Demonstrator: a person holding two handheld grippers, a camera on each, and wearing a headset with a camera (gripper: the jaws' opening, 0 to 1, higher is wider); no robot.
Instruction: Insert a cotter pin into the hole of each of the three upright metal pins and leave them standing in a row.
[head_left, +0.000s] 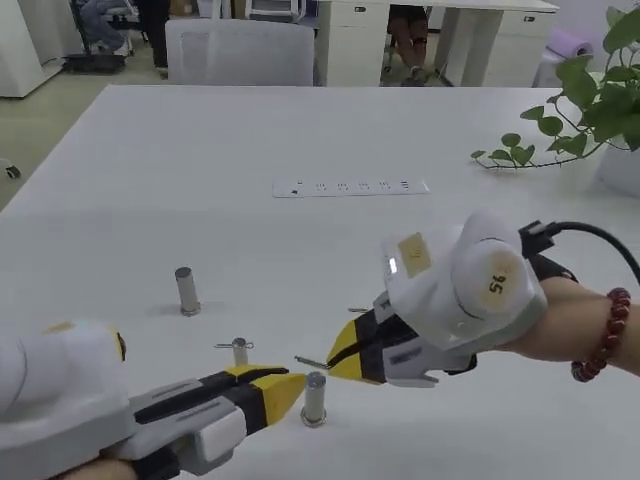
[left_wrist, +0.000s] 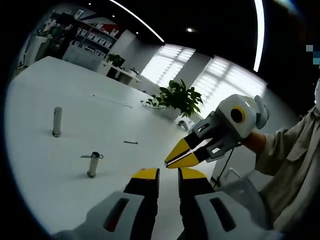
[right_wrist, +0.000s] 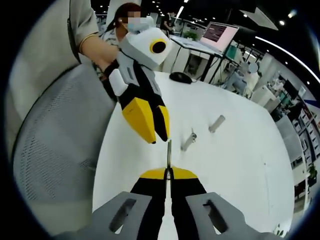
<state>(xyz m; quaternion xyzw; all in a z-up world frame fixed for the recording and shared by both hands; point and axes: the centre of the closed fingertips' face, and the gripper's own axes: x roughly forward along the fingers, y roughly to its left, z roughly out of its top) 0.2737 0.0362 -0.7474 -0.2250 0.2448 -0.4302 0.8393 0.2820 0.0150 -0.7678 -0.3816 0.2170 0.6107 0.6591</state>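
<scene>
- The left gripper (head_left: 288, 386) is nearest, low in the head view. Its own view shows the jaws parted by a narrow gap with nothing between them. The tips sit just beside the nearest metal pin (head_left: 315, 398), probably to steady it; I cannot tell if they touch.
- The right gripper (right_wrist: 169, 173) is closed on a cotter pin (right_wrist: 169, 151), pinching one end so the rest sticks straight out ahead. That grip suits threading it sideways through a hole.
- In the head view the free end points towards the top of the nearest pin and stops just short, not yet inserted.
- The middle metal pin (head_left: 240, 351) stands close behind with a cotter pin already across its top.
- The far metal pin (head_left: 186, 291) stands upright and bare, in a rough diagonal row with the others.
- A spare cotter pin (left_wrist: 131, 142) lies loose on the white table (head_left: 150, 180), within reach, likely for the far pin.
</scene>
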